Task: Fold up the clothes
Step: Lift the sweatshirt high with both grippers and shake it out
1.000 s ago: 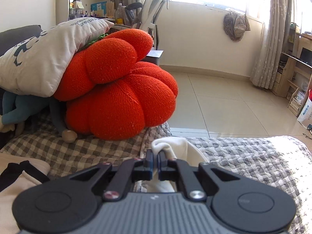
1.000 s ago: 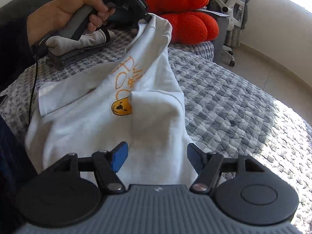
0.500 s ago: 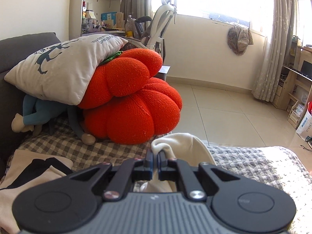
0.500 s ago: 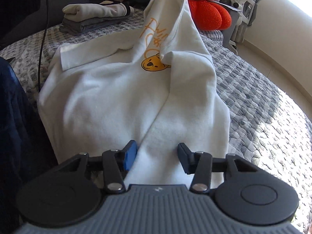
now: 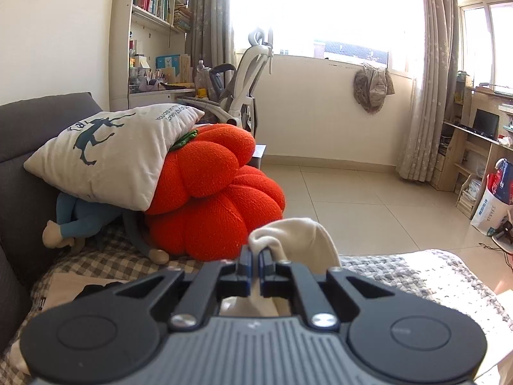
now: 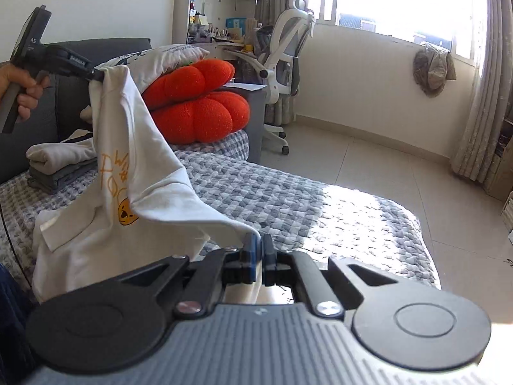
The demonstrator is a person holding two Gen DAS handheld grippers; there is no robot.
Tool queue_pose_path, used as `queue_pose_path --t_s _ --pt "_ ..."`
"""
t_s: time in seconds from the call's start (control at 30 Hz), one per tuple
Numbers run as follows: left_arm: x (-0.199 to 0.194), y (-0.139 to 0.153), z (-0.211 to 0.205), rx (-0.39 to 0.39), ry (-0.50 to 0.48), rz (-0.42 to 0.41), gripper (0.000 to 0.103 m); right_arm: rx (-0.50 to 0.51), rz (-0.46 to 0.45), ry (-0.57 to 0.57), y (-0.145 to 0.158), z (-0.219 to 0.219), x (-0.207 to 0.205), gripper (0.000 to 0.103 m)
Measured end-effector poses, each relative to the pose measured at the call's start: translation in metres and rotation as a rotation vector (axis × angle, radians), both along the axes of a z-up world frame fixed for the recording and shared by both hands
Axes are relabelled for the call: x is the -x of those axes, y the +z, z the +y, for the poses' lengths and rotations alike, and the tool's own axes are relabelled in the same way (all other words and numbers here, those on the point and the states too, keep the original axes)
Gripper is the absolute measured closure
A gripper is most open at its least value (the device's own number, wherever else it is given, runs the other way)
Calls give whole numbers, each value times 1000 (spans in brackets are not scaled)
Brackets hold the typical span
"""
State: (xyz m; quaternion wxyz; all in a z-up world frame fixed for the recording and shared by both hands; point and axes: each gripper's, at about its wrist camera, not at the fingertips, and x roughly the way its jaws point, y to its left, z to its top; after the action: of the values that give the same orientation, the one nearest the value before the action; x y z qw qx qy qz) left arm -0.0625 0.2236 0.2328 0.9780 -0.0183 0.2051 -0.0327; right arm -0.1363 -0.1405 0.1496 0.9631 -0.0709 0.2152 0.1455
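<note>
While both grippers pinch the white shirt | left gripper clamped on cloth | right gripper just closed onto its edge | bed beneath

R tongs just closed on shirt hem; both lifted it.

White shirt, orange print
</note>
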Motion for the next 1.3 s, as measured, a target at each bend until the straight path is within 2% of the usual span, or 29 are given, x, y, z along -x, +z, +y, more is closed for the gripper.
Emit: queue_pose_path --t_s 0.2,0.33,0.53,0.77,0.93,1.17,1.3 --pt "56 47 13 96 -94 -138 99 -74 -203 -80 68 -45 21 102" --pt "96 76 21 178 -195 -212 99 -36 -364 -154 98 -55 37 102" --pt "130 108 13 167 -255 -321 99 -59 -564 -215 126 -74 57 102" --pt "158 110 1 160 -337 -361 99 -18 -729 -297 136 -91 80 102" --pt "158 110 -14 129 -370 -367 99 2 -781 -334 140 -107 75 102" --pt "131 109 -22 157 -382 -314 99 15 -786 -358 133 -119 40 102" --pt "132 100 -29 138 -399 -321 99 -9 -806 -375 123 -125 52 102"
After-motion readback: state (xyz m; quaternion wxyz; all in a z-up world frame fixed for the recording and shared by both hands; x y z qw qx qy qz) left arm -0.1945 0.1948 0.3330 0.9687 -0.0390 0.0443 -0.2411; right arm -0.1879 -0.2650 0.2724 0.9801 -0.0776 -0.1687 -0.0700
